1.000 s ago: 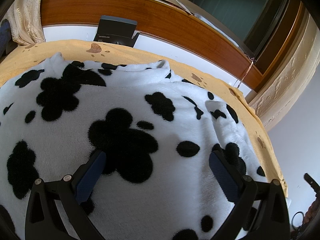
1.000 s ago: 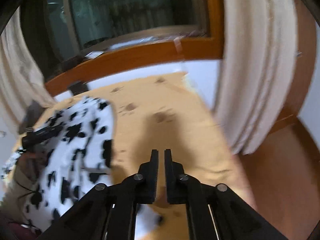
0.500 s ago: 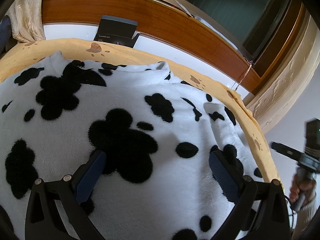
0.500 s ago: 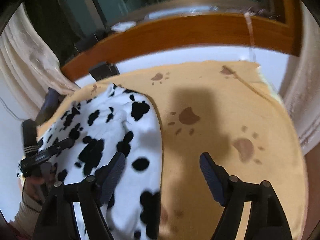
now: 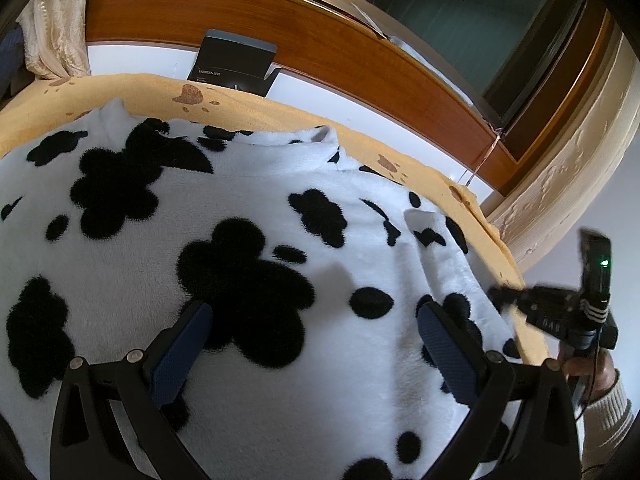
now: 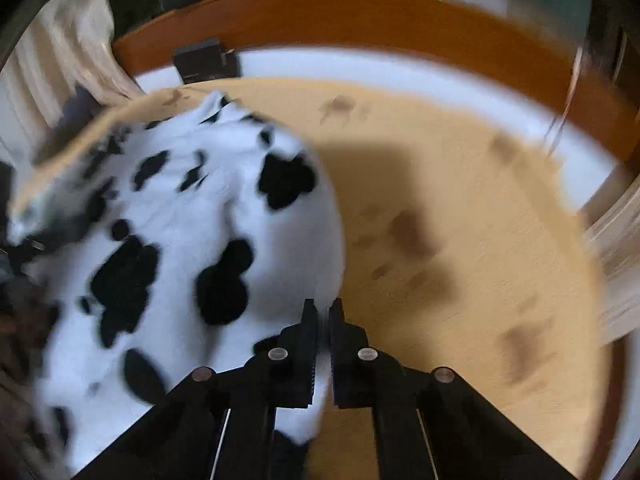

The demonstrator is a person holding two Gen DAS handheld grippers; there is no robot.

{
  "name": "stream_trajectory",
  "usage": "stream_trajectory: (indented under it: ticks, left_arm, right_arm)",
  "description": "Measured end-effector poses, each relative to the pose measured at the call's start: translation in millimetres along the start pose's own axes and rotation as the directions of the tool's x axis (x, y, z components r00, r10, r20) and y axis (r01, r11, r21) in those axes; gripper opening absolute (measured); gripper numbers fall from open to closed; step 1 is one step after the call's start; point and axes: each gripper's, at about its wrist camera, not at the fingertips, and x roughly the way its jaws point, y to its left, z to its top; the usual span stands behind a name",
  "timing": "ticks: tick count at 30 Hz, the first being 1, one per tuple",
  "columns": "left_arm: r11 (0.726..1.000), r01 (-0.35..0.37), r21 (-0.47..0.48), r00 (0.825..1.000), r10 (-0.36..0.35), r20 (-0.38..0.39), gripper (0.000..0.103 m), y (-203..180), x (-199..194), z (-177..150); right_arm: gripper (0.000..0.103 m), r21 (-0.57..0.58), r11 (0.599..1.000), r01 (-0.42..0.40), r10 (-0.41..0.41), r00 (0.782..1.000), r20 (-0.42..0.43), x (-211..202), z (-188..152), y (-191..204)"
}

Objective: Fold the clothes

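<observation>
Yellow, paw-printed bedding covers the bed below a wooden windowsill, with a dark box leaning at the far edge. On the left gripper, the blue-padded fingers stand wide apart over a white fleece garment with black spots, gripping nothing. That garment lies spread across the left part of the bed. The right gripper has its black fingers pressed nearly together at the garment's right edge; blur hides whether they pinch the fleece. A hand in a cream sleeve holds it at the bed's right edge.
</observation>
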Motion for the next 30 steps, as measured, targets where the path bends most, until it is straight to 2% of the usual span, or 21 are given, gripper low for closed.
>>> stream_trajectory:
  ticks: [1,3,4,6,7,9,12,15,17,18,20,21,25,26,28,30]
  left_arm:
    - [1.000,-0.001,0.001,1.000,0.001,0.000,0.103,0,0,0]
    - [1.000,-0.004,0.003,1.000,0.004,-0.001,0.103,-1,0,0]
    - [1.000,-0.004,0.003,1.000,0.004,-0.001,0.103,-1,0,0]
    - [1.000,-0.004,0.003,1.000,0.004,-0.001,0.103,-1,0,0]
    - [1.000,-0.002,0.002,1.000,0.002,-0.001,0.103,-1,0,0]
    - [1.000,0.000,0.001,1.000,0.000,-0.001,0.103,-1,-1,0]
    - [1.000,0.000,0.001,1.000,0.000,-0.001,0.103,-1,-1,0]
    - [1.000,-0.001,0.001,1.000,0.001,-0.002,0.103,-2,-1,1]
    - [1.000,-0.006,0.005,1.000,0.006,-0.003,0.103,-3,0,1]
    - [1.000,-0.009,0.007,1.000,0.009,-0.004,0.103,-3,0,1]
    - [1.000,-0.017,0.012,1.000,0.017,-0.006,0.103,-4,1,1]
    - [1.000,-0.019,0.014,1.000,0.019,-0.007,0.103,-4,1,1]
    - [1.000,-0.006,0.005,1.000,0.006,-0.003,0.103,-2,0,1]
    - [1.000,-0.001,0.001,1.000,0.001,-0.002,0.103,-1,-1,1]
    - [1.000,0.007,-0.006,1.000,-0.007,0.001,0.103,0,-1,1]
    - [1.000,0.012,-0.010,1.000,-0.012,0.002,0.103,1,-1,2]
  right_arm:
    - [0.006,-0.047,0.995,0.083,-0.082,0.996,0.034,-8,4,3]
    - [0.006,-0.087,0.971,0.224,-0.215,0.971,0.102,-22,14,2]
    - [0.006,-0.109,0.949,0.295,-0.281,0.951,0.131,-25,19,2]
    - [0.006,-0.147,0.889,0.434,-0.404,0.894,0.192,-30,29,3]
    - [0.006,-0.134,0.893,0.429,-0.403,0.897,0.184,-28,32,-2]
    - [0.006,-0.102,0.919,0.380,-0.366,0.921,0.132,-15,37,-12]
    - [0.006,-0.095,0.936,0.338,-0.335,0.941,0.054,14,36,-23]
    - [0.008,0.003,0.973,0.232,-0.232,0.972,-0.026,27,31,-42]
    - [0.014,0.085,0.983,0.165,-0.166,0.986,-0.003,15,30,-54]
    - [0.026,0.116,0.984,0.138,-0.141,0.990,0.015,6,31,-61]
    - [0.060,0.166,0.981,0.097,-0.110,0.992,0.069,-10,36,-65]
    - [0.087,0.188,0.979,0.073,-0.094,0.990,0.106,-18,40,-66]
    - [0.090,0.154,0.987,-0.057,0.021,0.974,0.227,-35,75,-39]
    - [0.090,0.126,0.991,-0.055,0.024,0.972,0.234,-31,87,-29]
    - [0.090,0.047,0.996,-0.069,0.059,0.978,0.202,-13,109,2]
    - [0.090,-0.030,0.998,-0.055,0.058,0.990,0.127,17,128,33]
